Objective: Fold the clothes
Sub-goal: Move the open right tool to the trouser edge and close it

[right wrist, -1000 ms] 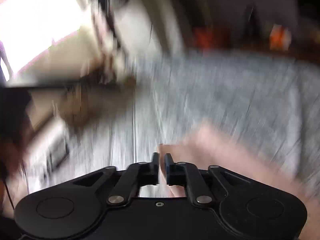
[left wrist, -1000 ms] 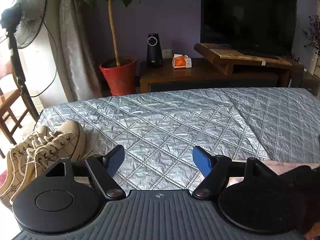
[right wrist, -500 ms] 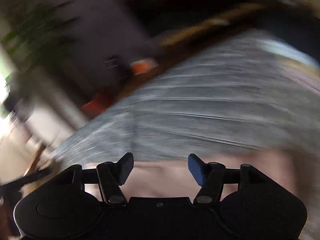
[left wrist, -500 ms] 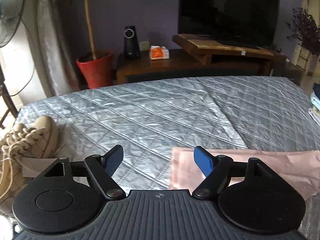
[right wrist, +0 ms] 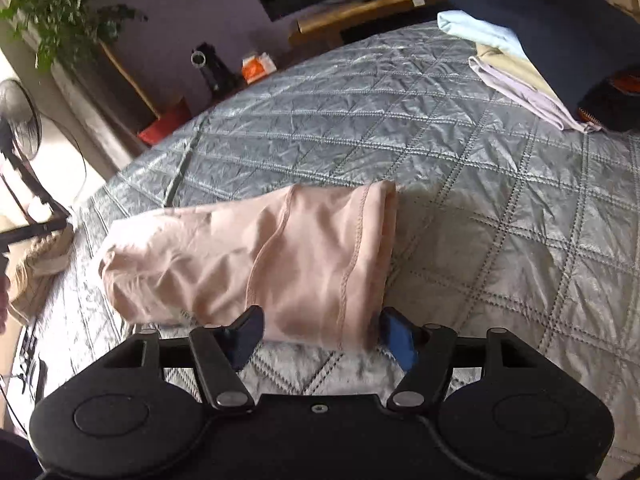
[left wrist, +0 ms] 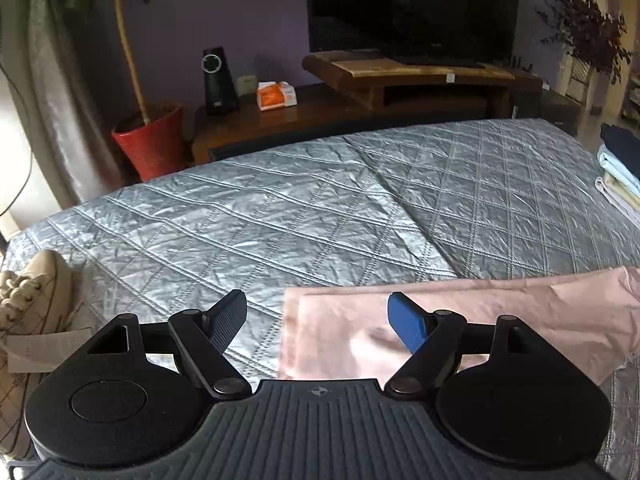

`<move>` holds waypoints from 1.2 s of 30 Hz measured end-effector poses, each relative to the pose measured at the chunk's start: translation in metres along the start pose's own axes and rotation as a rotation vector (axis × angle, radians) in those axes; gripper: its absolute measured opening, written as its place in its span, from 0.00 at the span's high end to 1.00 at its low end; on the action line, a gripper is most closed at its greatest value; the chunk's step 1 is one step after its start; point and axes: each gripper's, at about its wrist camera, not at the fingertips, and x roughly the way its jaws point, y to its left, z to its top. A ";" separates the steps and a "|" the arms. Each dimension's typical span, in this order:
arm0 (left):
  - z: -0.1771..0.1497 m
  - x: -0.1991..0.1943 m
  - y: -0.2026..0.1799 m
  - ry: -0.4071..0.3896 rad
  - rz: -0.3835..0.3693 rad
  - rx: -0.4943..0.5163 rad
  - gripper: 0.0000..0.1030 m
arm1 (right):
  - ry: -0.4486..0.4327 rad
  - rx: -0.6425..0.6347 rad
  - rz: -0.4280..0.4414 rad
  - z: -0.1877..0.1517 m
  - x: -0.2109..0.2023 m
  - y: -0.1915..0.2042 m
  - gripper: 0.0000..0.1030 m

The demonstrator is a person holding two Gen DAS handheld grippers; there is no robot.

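both grippers (left wrist: 316, 318) (right wrist: 320, 330) wide over pink garment (right wrist: 280, 256)

— Where does the folded garment (right wrist: 256, 256) lie on the bed (left wrist: 320, 216)?

— At the near edge, just ahead of both grippers.

— And the stack of folded clothes (right wrist: 532, 52)?

— On the bed's far right corner, well apart from the garment.

— The shoes (left wrist: 30, 300)?

— On the bed's left edge, left of the garment.

— Behind the bed?

— A low cabinet (left wrist: 320, 108) with a tissue box (left wrist: 277, 95) on it, a potted plant (left wrist: 148, 136) to its left, a television (left wrist: 412, 8) above.
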 end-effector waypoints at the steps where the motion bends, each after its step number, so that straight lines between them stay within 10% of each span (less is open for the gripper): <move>1: 0.001 0.001 -0.004 0.000 -0.004 0.009 0.20 | -0.001 0.007 0.001 0.002 0.002 -0.001 0.76; 8: 0.003 0.009 -0.030 -0.001 -0.025 0.077 0.20 | -0.014 0.153 0.034 0.016 -0.004 -0.024 0.75; 10: 0.004 0.010 -0.035 -0.002 -0.025 0.090 0.20 | -0.017 0.062 -0.076 0.020 -0.008 -0.020 0.55; 16: 0.005 0.012 -0.039 -0.001 -0.024 0.098 0.20 | -0.109 -0.256 -0.041 0.054 -0.018 0.016 0.52; 26: 0.006 0.011 -0.036 -0.003 -0.017 0.100 0.20 | 0.203 -0.621 0.099 0.108 0.063 0.063 0.60; 36: 0.006 0.011 -0.040 -0.001 -0.028 0.114 0.20 | 0.296 -0.709 0.091 0.113 0.083 0.070 0.60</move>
